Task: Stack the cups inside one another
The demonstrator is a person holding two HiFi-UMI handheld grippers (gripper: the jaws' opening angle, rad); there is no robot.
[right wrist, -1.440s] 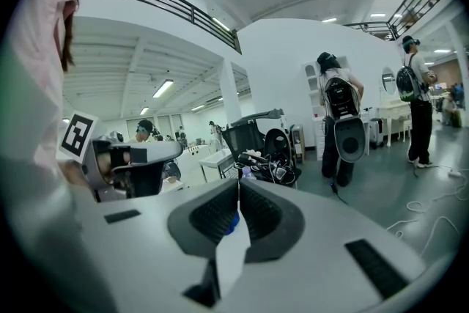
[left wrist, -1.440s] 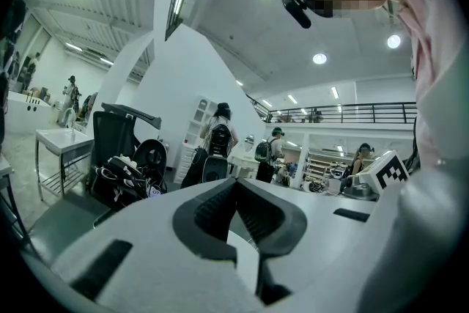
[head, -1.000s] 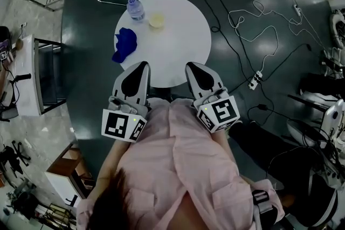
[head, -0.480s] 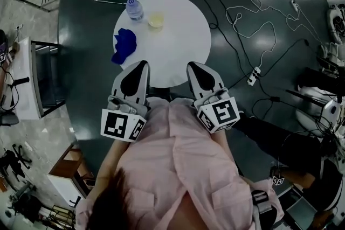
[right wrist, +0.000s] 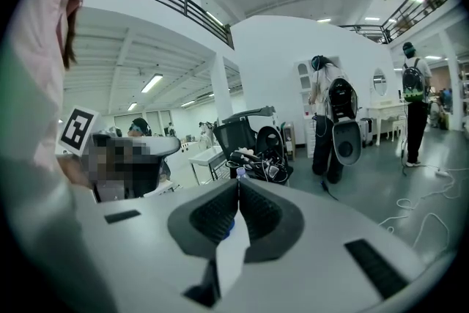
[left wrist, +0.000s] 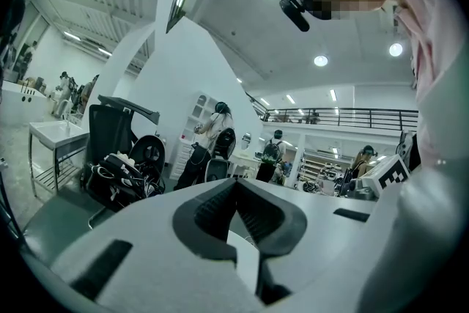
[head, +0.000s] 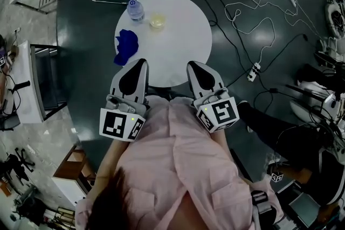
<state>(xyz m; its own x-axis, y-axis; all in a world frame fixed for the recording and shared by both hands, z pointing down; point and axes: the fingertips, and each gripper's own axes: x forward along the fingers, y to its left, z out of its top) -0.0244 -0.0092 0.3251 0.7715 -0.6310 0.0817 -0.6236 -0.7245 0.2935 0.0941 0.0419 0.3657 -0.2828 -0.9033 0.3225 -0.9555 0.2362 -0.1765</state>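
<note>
A small pale yellow cup (head: 157, 20) stands on the far part of the round white table (head: 178, 46). A blue item (head: 126, 46) lies at the table's left edge; its shape is unclear. My left gripper (head: 142, 63) and right gripper (head: 192, 65) are held side by side at the table's near edge, close to the person's chest. Both are well short of the cup. In the left gripper view the left gripper (left wrist: 235, 183) has its jaws closed together with nothing between them. The right gripper (right wrist: 237, 182) is likewise shut and empty.
A clear water bottle (head: 135, 9) stands left of the cup, and its cap (right wrist: 236, 174) peeks over the right jaws. Cables and a power strip (head: 252, 74) lie on the dark floor to the right. Shelving (head: 32, 75) stands at the left.
Both grippers stay where they were, shut. The head view has drifted slightly, and a person's dark leg on the floor at the right has shifted.
</note>
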